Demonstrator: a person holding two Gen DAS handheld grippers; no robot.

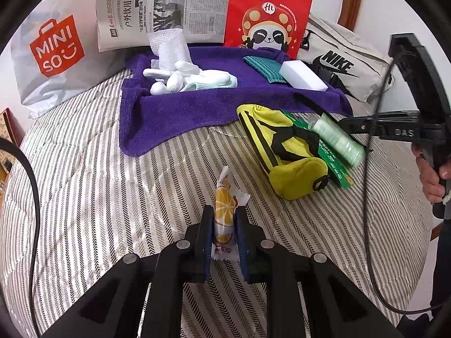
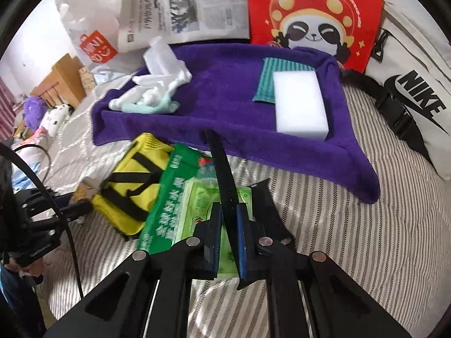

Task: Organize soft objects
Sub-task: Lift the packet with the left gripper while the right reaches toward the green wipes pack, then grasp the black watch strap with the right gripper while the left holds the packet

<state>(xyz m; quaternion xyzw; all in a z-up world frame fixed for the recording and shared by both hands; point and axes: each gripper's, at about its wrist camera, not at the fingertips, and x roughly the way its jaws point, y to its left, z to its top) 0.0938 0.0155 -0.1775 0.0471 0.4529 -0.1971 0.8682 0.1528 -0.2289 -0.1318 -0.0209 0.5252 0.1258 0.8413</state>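
Clamped in my left tongs (image 1: 222, 225) is the sweet (image 1: 224, 211), my right tongs (image 2: 229, 225) pinch a black strap (image 2: 222, 174) below the purple towel (image 2: 225, 95); I'd lift both gently.

Bright, even daylight, soft shadows; fisheye edges bend (right view slightly blurred).

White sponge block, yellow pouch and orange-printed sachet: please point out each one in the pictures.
White sponge block (image 2: 300, 104): right wrist view, its top face.
Yellow pouch (image 1: 282, 152): left wrist view, its middle, beside the black strap.
Orange-printed sachet (image 1: 224, 211): left wrist view, its printed front.
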